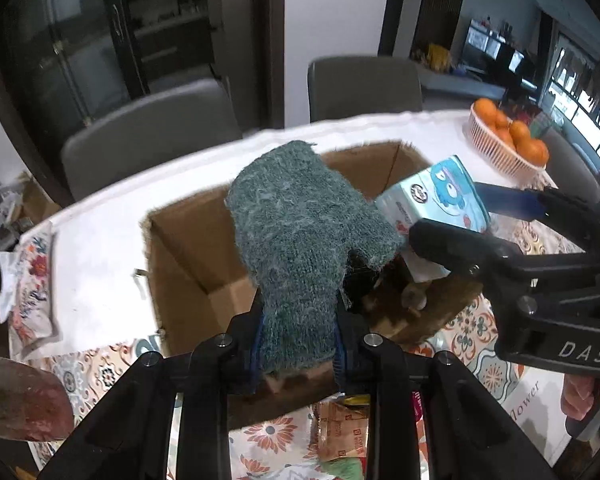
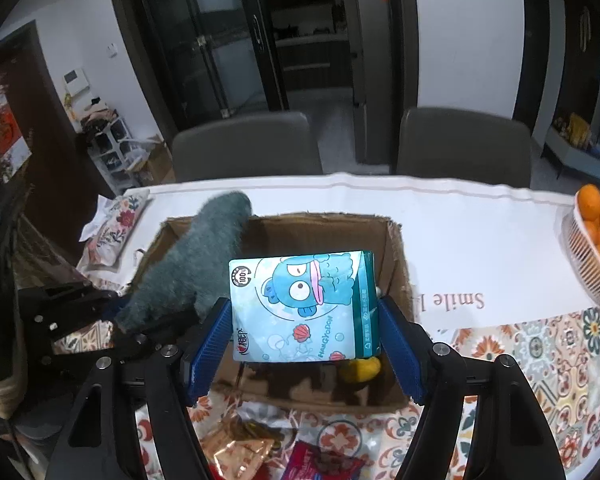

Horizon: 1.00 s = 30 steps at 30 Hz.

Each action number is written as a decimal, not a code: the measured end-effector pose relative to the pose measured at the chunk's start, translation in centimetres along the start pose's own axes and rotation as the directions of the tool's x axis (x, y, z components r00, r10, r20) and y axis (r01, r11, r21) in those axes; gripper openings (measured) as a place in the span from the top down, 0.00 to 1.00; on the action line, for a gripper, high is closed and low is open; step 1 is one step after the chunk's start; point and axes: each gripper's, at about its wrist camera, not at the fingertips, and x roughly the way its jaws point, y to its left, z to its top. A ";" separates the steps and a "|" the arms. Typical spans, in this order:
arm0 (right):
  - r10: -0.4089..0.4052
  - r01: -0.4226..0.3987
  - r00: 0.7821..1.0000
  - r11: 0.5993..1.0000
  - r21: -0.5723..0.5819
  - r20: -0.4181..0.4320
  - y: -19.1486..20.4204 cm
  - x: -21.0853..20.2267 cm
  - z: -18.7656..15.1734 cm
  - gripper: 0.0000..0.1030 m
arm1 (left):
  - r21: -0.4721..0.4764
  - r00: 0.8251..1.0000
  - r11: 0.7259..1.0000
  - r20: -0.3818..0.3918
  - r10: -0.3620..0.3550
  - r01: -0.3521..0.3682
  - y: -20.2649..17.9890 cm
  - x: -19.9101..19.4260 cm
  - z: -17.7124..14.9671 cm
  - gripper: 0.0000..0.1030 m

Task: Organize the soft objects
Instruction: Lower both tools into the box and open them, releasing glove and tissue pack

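An open cardboard box (image 1: 188, 280) (image 2: 396, 256) stands on the table. My left gripper (image 1: 298, 354) is shut on a fuzzy teal cloth (image 1: 300, 232) and holds it over the box; the cloth also shows in the right wrist view (image 2: 192, 272). My right gripper (image 2: 306, 344) is shut on a light-blue tissue pack (image 2: 300, 304) with a cartoon fish, held above the box. The pack (image 1: 440, 196) and the right gripper (image 1: 472, 220) show at the right of the left wrist view. A yellow soft thing (image 2: 362, 368) lies inside the box.
A basket of oranges (image 1: 508, 140) (image 2: 596, 240) stands at the far right. A floral pouch (image 1: 32, 292) (image 2: 112, 232) lies at the left. Snack packets (image 2: 244, 448) (image 1: 344, 432) lie near the front edge. Two grey chairs (image 2: 248, 144) stand behind the table.
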 end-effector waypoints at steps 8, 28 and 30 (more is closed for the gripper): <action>-0.012 0.014 0.996 1.000 0.022 -0.087 -0.4 3.1 0.2 0.21 | -0.015 0.997 0.997 -0.040 0.073 -0.074 0.4 1.2 -0.3 0.34; -0.088 0.087 0.996 0.996 0.032 0.024 0.1 -2.9 0.2 0.21 | -0.126 0.991 0.986 0.058 0.118 -0.110 0.2 -4.4 -1.0 0.30; -0.084 0.083 0.996 0.996 0.034 0.036 0.1 -3.7 0.0 0.21 | -0.132 0.989 0.985 0.076 0.123 -0.113 0.0 -5.3 -1.3 0.30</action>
